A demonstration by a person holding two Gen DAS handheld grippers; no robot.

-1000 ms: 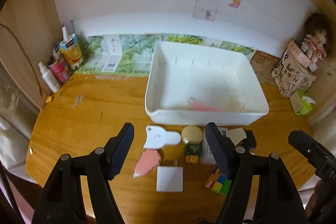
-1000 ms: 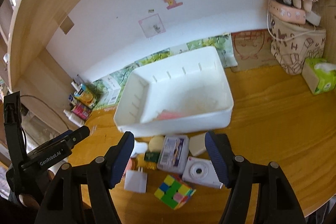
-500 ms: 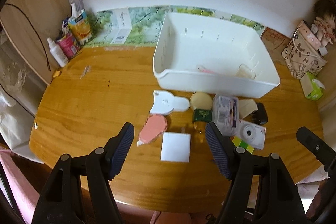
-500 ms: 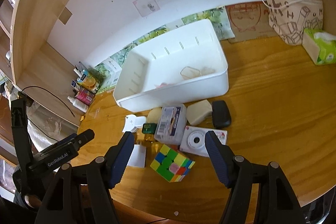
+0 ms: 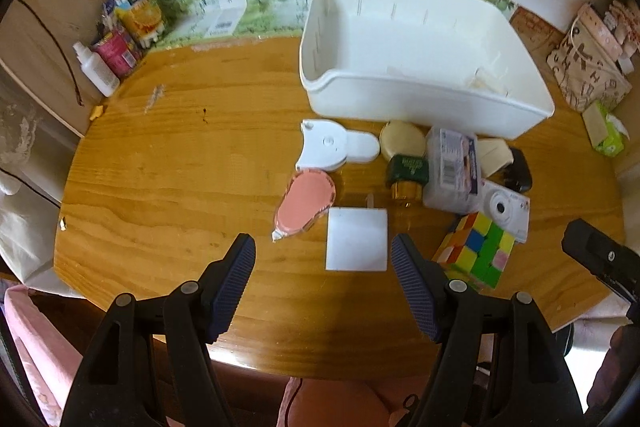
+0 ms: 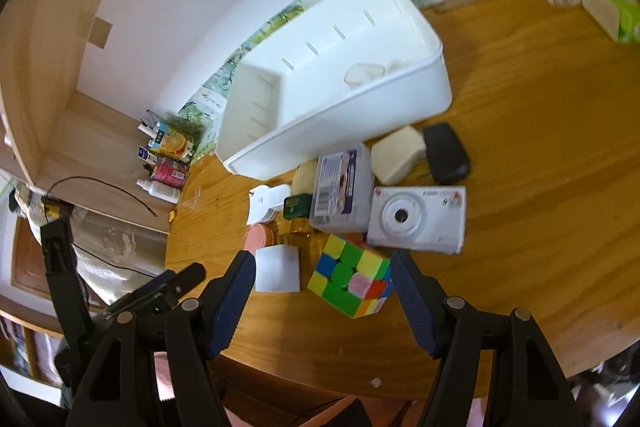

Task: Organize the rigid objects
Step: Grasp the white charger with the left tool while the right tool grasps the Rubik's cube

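Both grippers lowered, white bin [image 5: 420, 103] nearly empty

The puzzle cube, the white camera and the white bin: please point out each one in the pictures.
puzzle cube [image 6: 352, 277], right wrist view, on its green centre tile.
white camera [image 6: 416, 219], right wrist view, beside its lens ring.
white bin [image 5: 404, 109], left wrist view, on its near outer wall.

my left gripper [image 5: 323, 253] and right gripper [image 6: 323, 269] both sit at the bottom of their frames, tilted downward, jaws apart with nothing gripped between them.
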